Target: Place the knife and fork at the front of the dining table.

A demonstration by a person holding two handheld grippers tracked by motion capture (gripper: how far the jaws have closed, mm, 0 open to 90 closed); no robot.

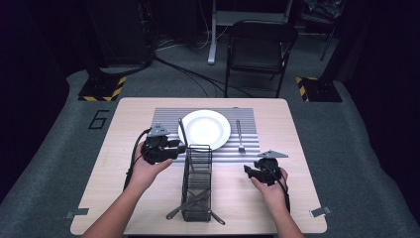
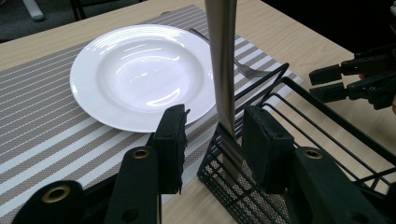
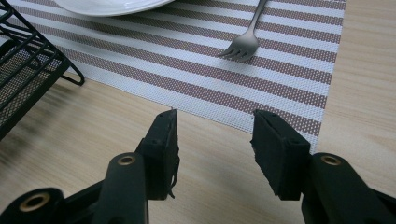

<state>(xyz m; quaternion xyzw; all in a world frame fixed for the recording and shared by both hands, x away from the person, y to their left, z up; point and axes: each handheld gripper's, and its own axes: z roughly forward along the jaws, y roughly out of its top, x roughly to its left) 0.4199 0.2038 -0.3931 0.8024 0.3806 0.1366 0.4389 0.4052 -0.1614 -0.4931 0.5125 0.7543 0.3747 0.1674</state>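
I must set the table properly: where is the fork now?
In the high view, the fork lies on the striped placemat, just right of the white plate, tines toward the person.

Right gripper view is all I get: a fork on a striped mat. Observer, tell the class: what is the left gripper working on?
Observer: A metal utensil handle stands upright between the jaws of the left gripper, rising from a black wire caddy.
Operator: Is it clamped?
Observer: No. It lies close against one pad, with a clear gap to the other pad.
Operator: Anything else in the caddy?
Observer: In the high view, more cutlery lies at its near end.
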